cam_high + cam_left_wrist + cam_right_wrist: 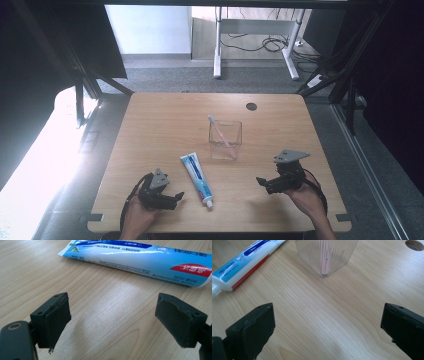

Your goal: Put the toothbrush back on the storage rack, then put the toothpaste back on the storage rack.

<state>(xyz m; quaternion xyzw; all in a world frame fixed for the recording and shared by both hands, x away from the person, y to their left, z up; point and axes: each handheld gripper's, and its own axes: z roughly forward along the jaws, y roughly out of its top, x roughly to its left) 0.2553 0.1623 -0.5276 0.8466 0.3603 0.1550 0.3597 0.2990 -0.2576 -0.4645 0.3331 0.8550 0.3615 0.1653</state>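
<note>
Toothpaste tube (197, 179) lies flat on the wooden desk (150, 130), cap end toward the near edge, crimped tail pointing to about 11 o'clock. Left gripper (172, 198) sits at the tube's 9 o'clock, just beside it, jaws spread wide with nothing between them; in the left gripper view the tube (140, 261) runs across ahead of the jaws, not yet between them. Right gripper (264, 184) is released too, jaws apart, at the tube's 3 o'clock and well off it. Clear ribbed cup (225, 139) stands upright at the tube's 1 o'clock, a pink toothbrush (220, 132) leaning inside. Step in hand reads as the left reach for the tube. To do it well: square the jaws across the tube's width near mid-body, come in low over the desk, close gently so paste is not squeezed toward the cap.
</note>
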